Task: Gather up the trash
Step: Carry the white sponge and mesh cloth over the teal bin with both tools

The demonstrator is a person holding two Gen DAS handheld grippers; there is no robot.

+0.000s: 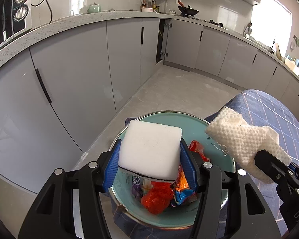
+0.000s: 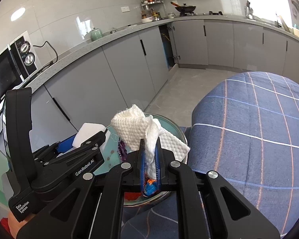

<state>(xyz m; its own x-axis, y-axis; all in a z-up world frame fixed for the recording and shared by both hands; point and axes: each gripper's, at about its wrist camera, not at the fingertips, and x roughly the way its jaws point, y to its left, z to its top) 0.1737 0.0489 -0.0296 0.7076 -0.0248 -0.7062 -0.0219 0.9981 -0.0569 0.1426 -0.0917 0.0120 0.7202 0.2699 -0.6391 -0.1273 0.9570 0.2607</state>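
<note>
My left gripper (image 1: 149, 155) is shut on a white foam block (image 1: 149, 149), its blue pads pressed to both sides. The block hangs over a round teal bin (image 1: 197, 127) that holds red, orange and blue wrappers (image 1: 159, 197). In the left wrist view my right gripper (image 1: 269, 159) comes in from the right, holding a white waffle-textured paper towel (image 1: 239, 137) above the bin's rim. In the right wrist view that gripper (image 2: 149, 151) is shut on the crumpled paper towel (image 2: 135, 127), with the teal bin (image 2: 169, 123) under it and the left gripper (image 2: 85, 139) with the foam block (image 2: 89, 131) to its left.
Grey cabinets (image 1: 69, 79) under a speckled counter (image 1: 49, 27) run along the left and back. A microwave (image 1: 16, 10) sits at upper left. A blue checked cloth (image 2: 259, 139) covers a surface right of the bin. One cabinet door (image 1: 161, 39) at the corner stands ajar.
</note>
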